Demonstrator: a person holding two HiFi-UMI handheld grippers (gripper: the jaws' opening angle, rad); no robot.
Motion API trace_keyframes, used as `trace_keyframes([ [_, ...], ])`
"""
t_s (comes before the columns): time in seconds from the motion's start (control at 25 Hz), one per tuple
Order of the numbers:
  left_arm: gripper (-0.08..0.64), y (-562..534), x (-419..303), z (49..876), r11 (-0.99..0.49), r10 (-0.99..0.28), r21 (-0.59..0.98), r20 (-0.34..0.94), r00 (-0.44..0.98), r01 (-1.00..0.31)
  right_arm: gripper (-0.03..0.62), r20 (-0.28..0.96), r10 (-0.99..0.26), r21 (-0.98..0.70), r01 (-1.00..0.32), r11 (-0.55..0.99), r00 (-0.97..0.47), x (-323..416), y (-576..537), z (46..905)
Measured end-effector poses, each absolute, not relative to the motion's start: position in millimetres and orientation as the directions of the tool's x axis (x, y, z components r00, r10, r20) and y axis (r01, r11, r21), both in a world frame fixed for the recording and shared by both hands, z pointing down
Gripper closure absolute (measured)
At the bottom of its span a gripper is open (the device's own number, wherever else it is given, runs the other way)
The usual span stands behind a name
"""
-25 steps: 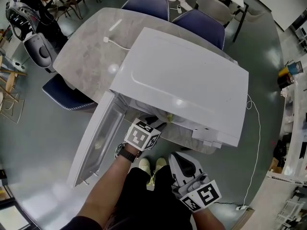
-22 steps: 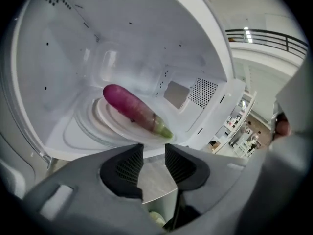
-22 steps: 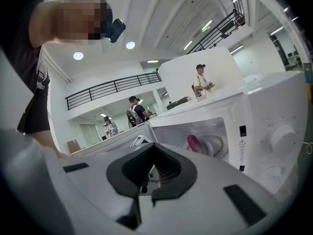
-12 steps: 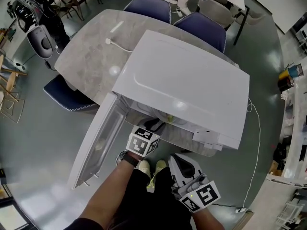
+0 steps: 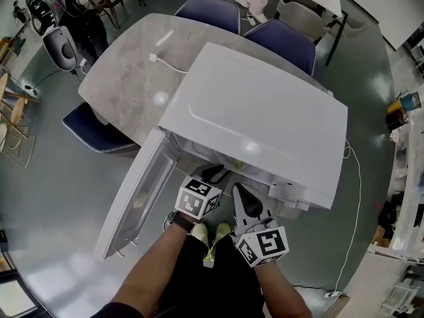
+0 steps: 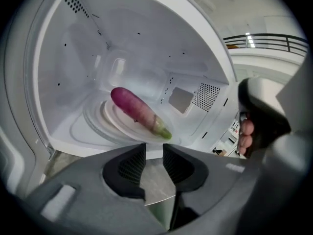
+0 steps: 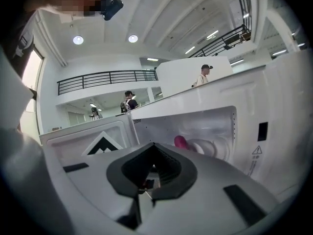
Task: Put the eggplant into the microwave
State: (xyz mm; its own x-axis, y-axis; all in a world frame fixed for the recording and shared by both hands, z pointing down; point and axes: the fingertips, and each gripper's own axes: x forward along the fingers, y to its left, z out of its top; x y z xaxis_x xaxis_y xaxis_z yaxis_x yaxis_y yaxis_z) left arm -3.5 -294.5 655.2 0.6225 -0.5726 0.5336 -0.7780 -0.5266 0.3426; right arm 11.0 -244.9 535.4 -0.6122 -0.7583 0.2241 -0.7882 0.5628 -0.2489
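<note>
The purple eggplant (image 6: 139, 110), green at its near end, lies on the round turntable plate (image 6: 113, 125) inside the white microwave (image 5: 258, 118). The microwave door (image 5: 136, 197) hangs wide open to the left. My left gripper (image 6: 154, 149) hovers just outside the opening. Its jaws stand a little apart, with nothing between them. My right gripper (image 5: 242, 194) points at the microwave's front beside the left one, its jaws (image 7: 153, 146) together and empty. From the right gripper view the eggplant (image 7: 180, 141) shows as a pink tip in the cavity.
The microwave sits on a grey marble table (image 5: 126, 78) with a white cable (image 5: 162, 59) on it. Blue chairs (image 5: 278, 35) stand around the table. The open door fills the space left of my arm. The person's feet (image 5: 211, 234) are below.
My right gripper has moved up and left from beside my leg to the microwave's front, next to the left gripper. The left gripper has stayed at the opening.
</note>
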Motion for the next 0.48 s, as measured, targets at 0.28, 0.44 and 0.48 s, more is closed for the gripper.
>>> trace_keyframes([
  [0.28, 0.552, -288.4, -10.4, 651.6, -0.529, -0.587, 0.255, 0.580, 0.565, -0.810, 0.592, 0.230, -0.759, -0.267, -0.789, 0.553, -0.609, 9.4, -251.8, 537.9],
  [0.44, 0.552, -280.4, -5.3, 646.1, -0.507, -0.626, 0.273, 0.535, 0.568, -0.817, 0.591, 0.233, -0.763, -0.271, -0.793, 0.545, -0.603, 14.4, -248.8, 536.6],
  [0.48, 0.552, -279.1, -0.9, 648.2, -0.509, -0.627, 0.272, 0.533, 0.568, -0.817, 0.591, 0.235, -0.765, -0.272, -0.797, 0.540, -0.599, 16.5, -248.5, 536.8],
])
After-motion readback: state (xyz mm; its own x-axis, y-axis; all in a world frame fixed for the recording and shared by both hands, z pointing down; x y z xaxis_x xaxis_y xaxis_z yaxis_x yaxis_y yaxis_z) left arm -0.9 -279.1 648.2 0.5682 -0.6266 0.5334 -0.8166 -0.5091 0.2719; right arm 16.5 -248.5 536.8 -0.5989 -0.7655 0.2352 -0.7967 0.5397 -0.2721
